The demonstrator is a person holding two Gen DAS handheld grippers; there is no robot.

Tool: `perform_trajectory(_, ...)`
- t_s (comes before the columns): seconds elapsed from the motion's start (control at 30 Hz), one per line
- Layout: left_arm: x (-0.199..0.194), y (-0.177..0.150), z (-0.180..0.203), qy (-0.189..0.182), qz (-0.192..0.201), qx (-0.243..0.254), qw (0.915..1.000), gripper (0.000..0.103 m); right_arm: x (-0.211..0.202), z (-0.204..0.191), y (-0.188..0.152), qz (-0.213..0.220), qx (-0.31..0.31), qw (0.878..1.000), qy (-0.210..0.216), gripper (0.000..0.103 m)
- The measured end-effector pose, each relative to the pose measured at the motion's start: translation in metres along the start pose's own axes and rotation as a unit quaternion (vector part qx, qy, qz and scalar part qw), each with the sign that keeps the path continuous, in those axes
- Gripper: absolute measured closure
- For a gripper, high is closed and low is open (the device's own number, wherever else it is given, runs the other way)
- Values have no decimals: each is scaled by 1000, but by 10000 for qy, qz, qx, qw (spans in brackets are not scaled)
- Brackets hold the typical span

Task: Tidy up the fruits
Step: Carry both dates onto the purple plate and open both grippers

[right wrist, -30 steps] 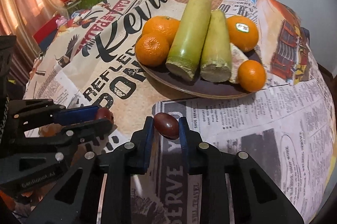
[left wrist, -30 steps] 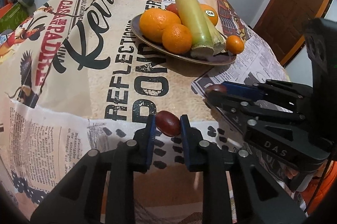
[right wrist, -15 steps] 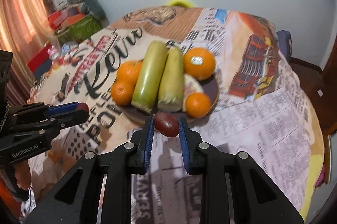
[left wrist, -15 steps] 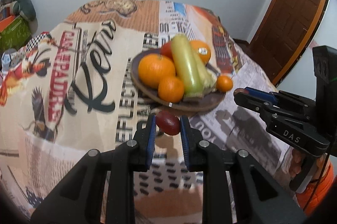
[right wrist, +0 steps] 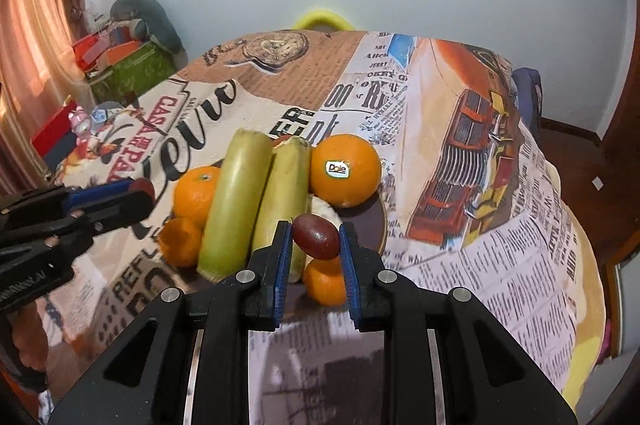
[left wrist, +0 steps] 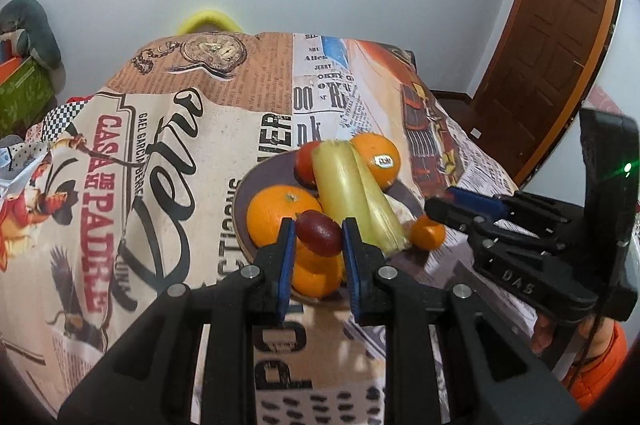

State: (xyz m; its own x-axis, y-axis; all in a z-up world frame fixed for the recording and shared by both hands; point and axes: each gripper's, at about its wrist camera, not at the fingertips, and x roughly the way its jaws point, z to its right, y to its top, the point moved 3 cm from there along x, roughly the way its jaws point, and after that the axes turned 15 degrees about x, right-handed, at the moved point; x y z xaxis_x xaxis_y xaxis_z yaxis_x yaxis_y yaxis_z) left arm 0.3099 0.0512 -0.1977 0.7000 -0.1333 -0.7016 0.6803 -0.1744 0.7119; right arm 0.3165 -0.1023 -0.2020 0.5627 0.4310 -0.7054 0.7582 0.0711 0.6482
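Note:
My left gripper (left wrist: 318, 239) is shut on a small dark red fruit (left wrist: 319, 238) and holds it in the air in front of the brown plate (left wrist: 256, 181). My right gripper (right wrist: 314, 239) is shut on a second dark red fruit (right wrist: 316, 237), also raised near the plate (right wrist: 370, 211). The plate holds several oranges (left wrist: 282, 215), one with a Dole sticker (right wrist: 344, 169), two pale green stalks (right wrist: 236, 201) and a red fruit (left wrist: 304, 161) at the back. The right gripper also shows at the right of the left wrist view (left wrist: 444, 201), the left gripper at the left of the right wrist view (right wrist: 140, 191).
The table has a printed newspaper-style cloth (left wrist: 160, 153). A wooden door (left wrist: 560, 37) stands at the right. Boxes and a grey cushion (right wrist: 136, 21) lie at the left beyond the table. A yellow chair back (right wrist: 322, 19) shows behind the far edge.
Both grippers have risen from the tablecloth with their red fruits and tilted up. The plate now sits lower and closer under the fingertips.

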Motion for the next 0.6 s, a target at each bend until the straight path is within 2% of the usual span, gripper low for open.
perform_trajectory(0.1,10,3,-4,-5,-37,-3,10000,80,14,2,1,-114,-79,9998,-121,81)
perform_trajectory(0.23,20,3,-3,-11,-60,55,10000,80,26,6,1,-242,-26,9997,-70,81)
perform_trajectory(0.47,34,-1,0,-50,-210,55,9998,80,32,8,2,-308,48,9995,-33,81)
perform_trajectory(0.6,39,-3,0,-110,-345,8,9993,80,31,9,4,-385,115,9992,37,77)
